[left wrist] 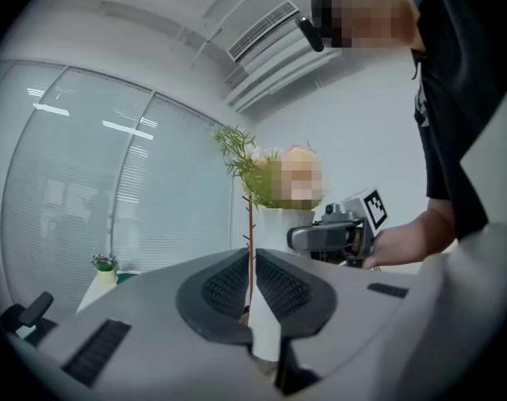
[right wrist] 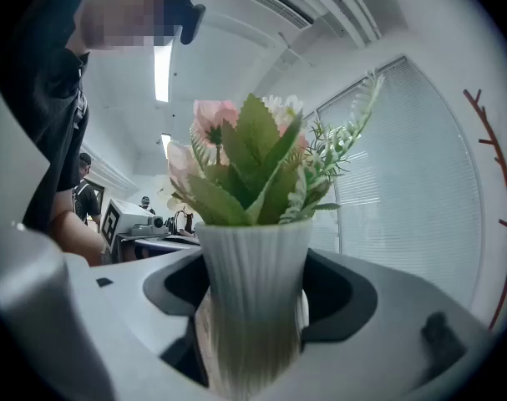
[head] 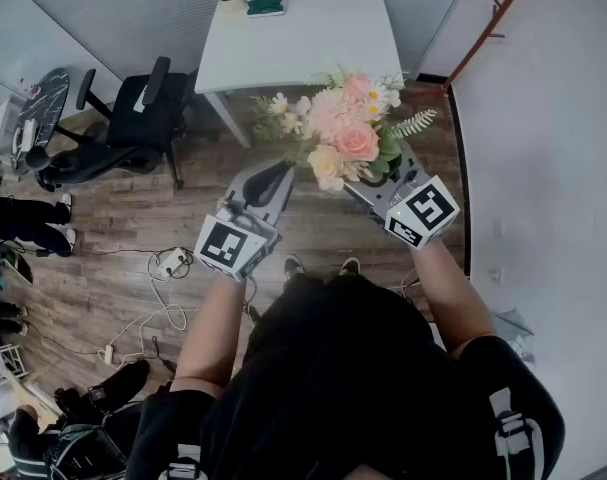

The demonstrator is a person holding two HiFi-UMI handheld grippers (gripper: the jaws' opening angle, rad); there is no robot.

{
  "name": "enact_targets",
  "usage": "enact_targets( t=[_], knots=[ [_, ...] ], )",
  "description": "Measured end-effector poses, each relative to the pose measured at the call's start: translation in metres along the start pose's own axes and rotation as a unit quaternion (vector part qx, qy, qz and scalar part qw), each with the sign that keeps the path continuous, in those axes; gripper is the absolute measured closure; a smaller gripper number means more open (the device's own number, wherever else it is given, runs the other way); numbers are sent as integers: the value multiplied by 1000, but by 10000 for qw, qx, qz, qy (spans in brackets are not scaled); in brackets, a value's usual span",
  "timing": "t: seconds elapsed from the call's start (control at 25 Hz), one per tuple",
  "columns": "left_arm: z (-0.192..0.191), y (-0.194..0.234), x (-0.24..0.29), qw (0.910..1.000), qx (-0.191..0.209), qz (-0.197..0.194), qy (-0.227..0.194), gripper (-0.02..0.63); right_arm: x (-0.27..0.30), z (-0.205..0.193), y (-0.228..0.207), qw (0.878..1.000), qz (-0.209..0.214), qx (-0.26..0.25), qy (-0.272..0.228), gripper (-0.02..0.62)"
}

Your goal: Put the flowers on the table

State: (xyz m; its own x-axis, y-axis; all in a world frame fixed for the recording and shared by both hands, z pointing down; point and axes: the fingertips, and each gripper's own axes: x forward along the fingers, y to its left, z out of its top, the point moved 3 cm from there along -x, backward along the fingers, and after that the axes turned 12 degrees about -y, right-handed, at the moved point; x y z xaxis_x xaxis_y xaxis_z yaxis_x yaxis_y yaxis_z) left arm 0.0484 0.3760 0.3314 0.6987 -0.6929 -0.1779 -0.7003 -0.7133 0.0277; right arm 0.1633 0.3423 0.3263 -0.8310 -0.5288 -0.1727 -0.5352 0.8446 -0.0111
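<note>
Flowers (head: pixel 343 133) in pink, cream and white stand upright in a white ribbed vase (right wrist: pixel 253 291). The right gripper (right wrist: pixel 257 286) holds the vase in the air. Its jaws are spread wide, one pad against each side of the vase body, and the blooms rise straight above the claw. The left gripper (left wrist: pixel 250 278) sits just beside the bouquet's left side, its jaws pressed together on a thin brown stem (left wrist: pixel 250 224) that runs up between the pads to a green sprig. I cannot tell whether that stem belongs to the bunch in the vase. Both grippers hang over the wooden floor (head: pixel 133 218), short of the near edge of the white table (head: pixel 303 43).
</note>
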Motion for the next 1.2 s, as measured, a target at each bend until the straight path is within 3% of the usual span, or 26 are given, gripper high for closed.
enact_targets(
  t=[0.04,0.12,0.32,0.4,0.72,1.2],
  knots=[
    [-2,-2,1,10000,-23,-56,57,579,0,0,0,10000,-2,2,1,258],
    [-4,-4,3,9998,-32,-135,159,450,0,0,0,10000,-8,-1,-2,259],
    [-4,-1,2,9999,42,-51,136,423,1,1,2,10000,13,26,-4,258],
    [-2,1,1,9999,62,-11,117,426,1,1,2,10000,18,40,6,258],
    [-4,5,-2,9998,121,72,118,565,1,-3,1,10000,16,90,-2,258],
    [1,43,-22,9998,89,86,138,594,37,-8,18,10000,-32,29,67,258]
  ],
)
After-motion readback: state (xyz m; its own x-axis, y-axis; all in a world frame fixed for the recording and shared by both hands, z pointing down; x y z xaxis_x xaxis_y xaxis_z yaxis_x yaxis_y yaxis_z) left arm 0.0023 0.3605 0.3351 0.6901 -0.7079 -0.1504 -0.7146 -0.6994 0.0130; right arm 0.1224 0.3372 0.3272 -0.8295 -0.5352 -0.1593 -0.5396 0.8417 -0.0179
